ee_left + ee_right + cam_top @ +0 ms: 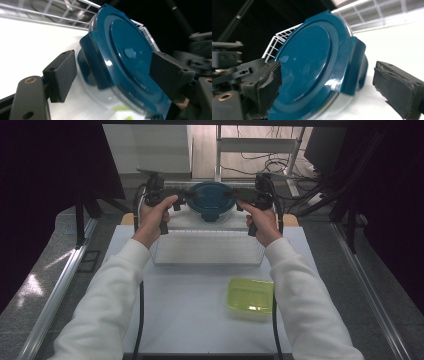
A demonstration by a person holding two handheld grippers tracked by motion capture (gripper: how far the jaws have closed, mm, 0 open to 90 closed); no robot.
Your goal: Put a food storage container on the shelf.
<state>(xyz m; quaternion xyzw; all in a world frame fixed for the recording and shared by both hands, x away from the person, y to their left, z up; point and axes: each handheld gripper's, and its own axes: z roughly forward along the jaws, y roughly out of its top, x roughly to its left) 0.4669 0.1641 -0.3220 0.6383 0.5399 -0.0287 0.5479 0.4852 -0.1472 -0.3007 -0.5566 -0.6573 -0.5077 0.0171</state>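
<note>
Teal plastic lid (pixel 210 199) caps a clear round container (pixel 210 215) held above the wire basket (pixel 207 247), at its far end. The left gripper (pixel 181 196) and right gripper (pixel 238 196) flank it, jaws apart around the rim. It looks light, rigid and slick; gripping at the side latches seems safest.

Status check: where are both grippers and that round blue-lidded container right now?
Left gripper and right gripper flank the blue-lidded container over the wire basket, jaws open around its latches. Yellow-green tub on table, clear of the work.
</note>
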